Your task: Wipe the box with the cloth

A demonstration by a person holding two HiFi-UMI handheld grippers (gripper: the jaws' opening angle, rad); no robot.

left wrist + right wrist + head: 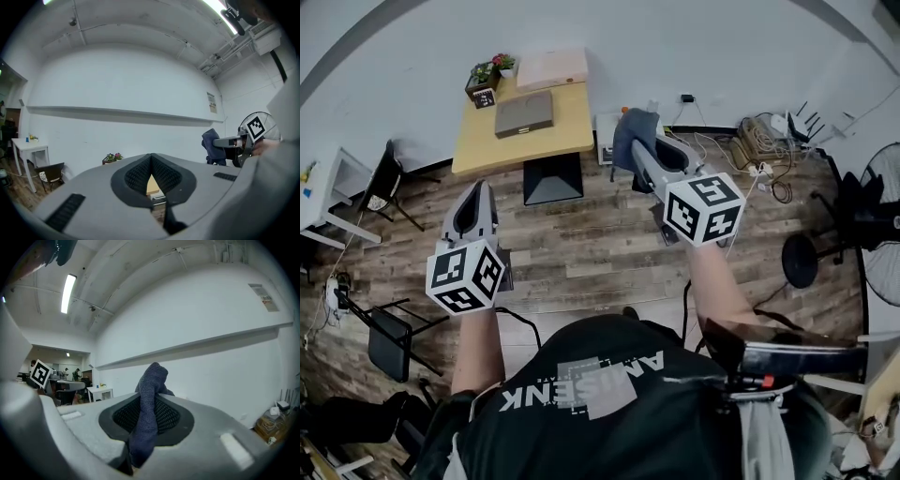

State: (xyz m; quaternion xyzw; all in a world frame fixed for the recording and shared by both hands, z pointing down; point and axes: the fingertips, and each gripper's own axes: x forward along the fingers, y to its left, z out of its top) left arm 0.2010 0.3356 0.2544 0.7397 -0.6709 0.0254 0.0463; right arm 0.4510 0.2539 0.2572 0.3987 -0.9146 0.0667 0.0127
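Note:
A flat grey-brown box (524,113) lies on a small wooden table (565,133) by the far wall, well ahead of both grippers. My right gripper (643,147) is held up in the air, shut on a dark blue cloth (633,131). The cloth (148,401) hangs between its jaws and sticks up past the tips. My left gripper (478,187) is also raised, to the left and nearer me, shut with nothing in it. In the left gripper view its closed fingertips (151,158) frame a sliver of the table (153,185), and the cloth (212,148) shows at the right.
A pale flat box (551,67) and a potted plant (485,81) sit at the table's back. A black chair (390,174) and white desk (322,192) stand left, another chair (390,343) lower left. Cables (759,141), a stool (802,259) and a fan (883,234) are at the right.

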